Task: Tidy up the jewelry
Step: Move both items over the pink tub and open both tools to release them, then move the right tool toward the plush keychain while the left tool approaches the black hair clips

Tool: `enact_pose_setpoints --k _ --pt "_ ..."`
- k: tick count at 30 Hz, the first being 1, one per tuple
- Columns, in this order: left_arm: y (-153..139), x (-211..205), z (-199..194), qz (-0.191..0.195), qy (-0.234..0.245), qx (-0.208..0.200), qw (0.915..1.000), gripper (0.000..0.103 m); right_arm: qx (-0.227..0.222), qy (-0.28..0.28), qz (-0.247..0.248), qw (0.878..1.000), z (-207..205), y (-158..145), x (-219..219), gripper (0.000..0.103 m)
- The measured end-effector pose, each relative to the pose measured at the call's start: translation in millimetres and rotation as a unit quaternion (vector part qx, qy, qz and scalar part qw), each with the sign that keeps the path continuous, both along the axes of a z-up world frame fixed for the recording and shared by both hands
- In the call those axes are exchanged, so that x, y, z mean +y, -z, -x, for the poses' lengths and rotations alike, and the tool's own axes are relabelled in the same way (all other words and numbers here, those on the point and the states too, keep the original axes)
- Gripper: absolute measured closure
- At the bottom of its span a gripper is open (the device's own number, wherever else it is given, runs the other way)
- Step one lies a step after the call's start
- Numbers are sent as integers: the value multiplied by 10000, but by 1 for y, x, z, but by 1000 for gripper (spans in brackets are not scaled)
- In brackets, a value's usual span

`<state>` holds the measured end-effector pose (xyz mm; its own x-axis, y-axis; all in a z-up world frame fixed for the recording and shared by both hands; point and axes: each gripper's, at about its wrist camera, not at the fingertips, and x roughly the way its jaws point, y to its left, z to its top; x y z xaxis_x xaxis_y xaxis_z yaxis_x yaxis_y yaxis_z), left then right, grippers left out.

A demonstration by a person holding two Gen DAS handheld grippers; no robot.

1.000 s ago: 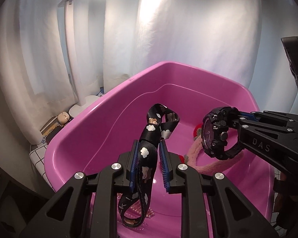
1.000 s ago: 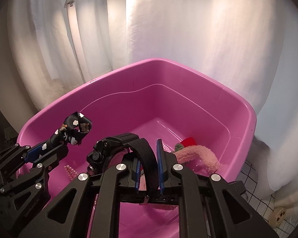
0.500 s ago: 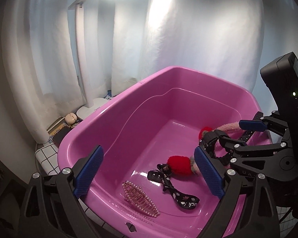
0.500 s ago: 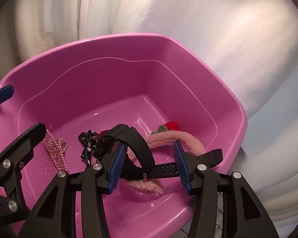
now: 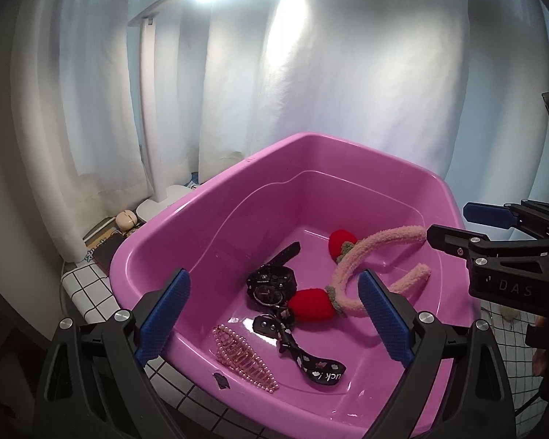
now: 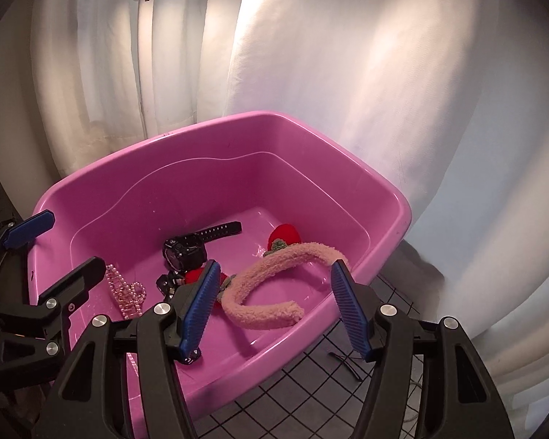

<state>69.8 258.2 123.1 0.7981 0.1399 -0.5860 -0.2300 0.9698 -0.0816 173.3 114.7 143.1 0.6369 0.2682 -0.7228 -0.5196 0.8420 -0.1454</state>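
A pink plastic tub (image 5: 157,234) (image 6: 347,153) holds the jewelry. In it lie a black watch (image 5: 272,285) (image 6: 185,250), a black patterned strap (image 5: 311,362), a pearl hair clip (image 5: 245,355) (image 6: 124,289) and a fuzzy pink headband with red strawberries (image 5: 351,267) (image 6: 267,281). My left gripper (image 5: 274,314) is open and empty above the tub's near edge. My right gripper (image 6: 274,307) is open and empty above the tub's near right side; it also shows at the right of the left wrist view (image 5: 454,225).
The tub stands on a white gridded surface (image 5: 88,292) (image 6: 311,384). White curtains (image 5: 311,91) hang close behind. A small round beige object (image 5: 125,218), a white item (image 5: 157,205) and dark flat items (image 5: 106,245) sit left of the tub.
Both grippers opened and let go: the strap and the watch dropped into the tub. Both grippers then drew back and up from the tub.
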Motion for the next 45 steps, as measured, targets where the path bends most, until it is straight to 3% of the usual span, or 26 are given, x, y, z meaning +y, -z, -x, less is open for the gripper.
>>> enact_pose_setpoints --k 6,12,19,26,32,39,45 --pt "-10 -24 24 9 210 -303 9993 10 -264 202 -895 9954 32 -5 -39 42" --pt "-11 -58 49 -43 538 -531 9971 7 -721 655 -1577 9827 87 6 -100 38" --pt "-17 -110 78 -86 1120 -890 9897 6 -1041 1598 -1585 9688 133 24 -188 34" --pt "-7 -173 93 163 1997 -1028 9743 6 -832 2538 -1611 9501 160 54 -290 31" --pt "34 -229 66 198 2403 -450 9694 6 -508 3039 -1560 9385 153 87 -346 31" --pt "83 -244 -1 359 2083 419 9765 6 -92 3094 -1468 9395 106 121 -366 27" --pt "107 -242 -45 323 1829 871 9787 6 291 3130 -1178 9420 46 144 -359 27"
